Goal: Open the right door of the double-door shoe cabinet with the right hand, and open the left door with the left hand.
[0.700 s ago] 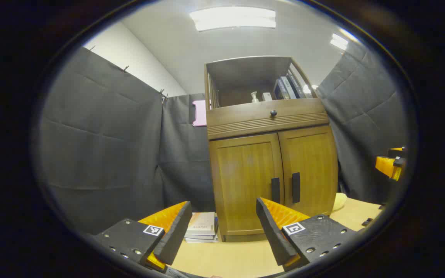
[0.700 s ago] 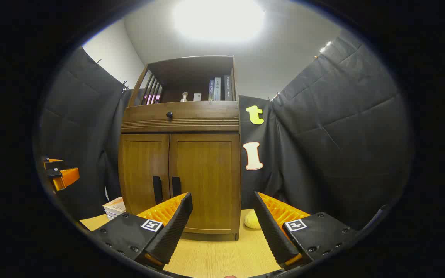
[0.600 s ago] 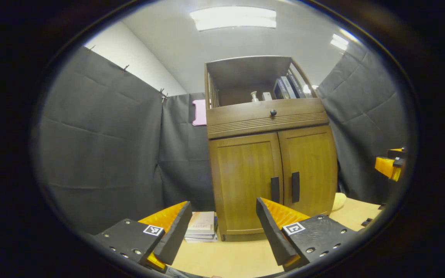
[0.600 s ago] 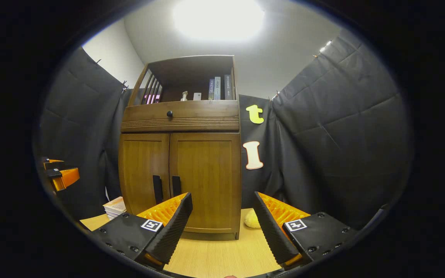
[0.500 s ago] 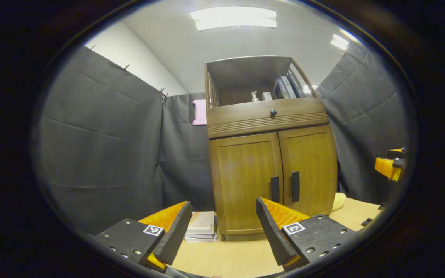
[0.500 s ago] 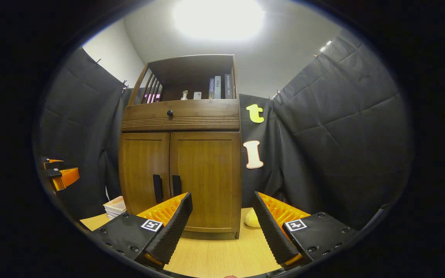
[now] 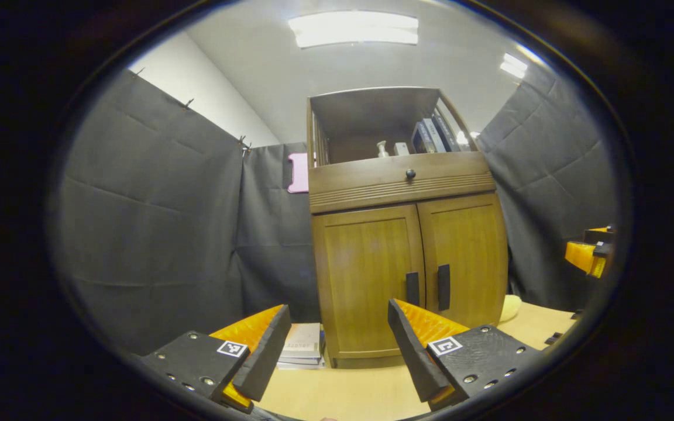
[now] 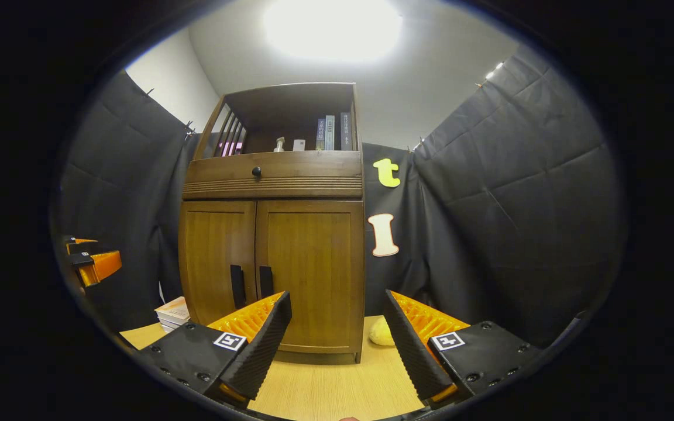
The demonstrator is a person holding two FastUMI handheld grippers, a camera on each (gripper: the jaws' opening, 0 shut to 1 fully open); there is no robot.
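A brown wooden shoe cabinet (image 7: 401, 193) (image 8: 278, 181) stands on a light wooden surface, both doors shut. The left door (image 7: 366, 280) (image 8: 215, 257) and the right door (image 7: 466, 257) (image 8: 313, 269) each carry a dark upright handle near the middle seam: left handle (image 7: 412, 289) (image 8: 236, 286), right handle (image 7: 443, 287) (image 8: 265, 282). My left gripper (image 7: 337, 351) hangs open in front of the left door, well short of it. Open too, my right gripper (image 8: 337, 345) faces the right door from a distance. Nothing is between either pair of fingers.
A drawer with a dark knob (image 7: 410, 173) sits above the doors; an open shelf with books (image 8: 331, 133) tops it. A stack of books (image 7: 303, 346) lies left of the cabinet, a yellow soft object (image 8: 381, 332) to its right. Black cloth walls close in all around.
In the left gripper view the cabinet has drifted slightly left and down; the right gripper view has barely shifted. Both grippers stay open and both doors stay shut.
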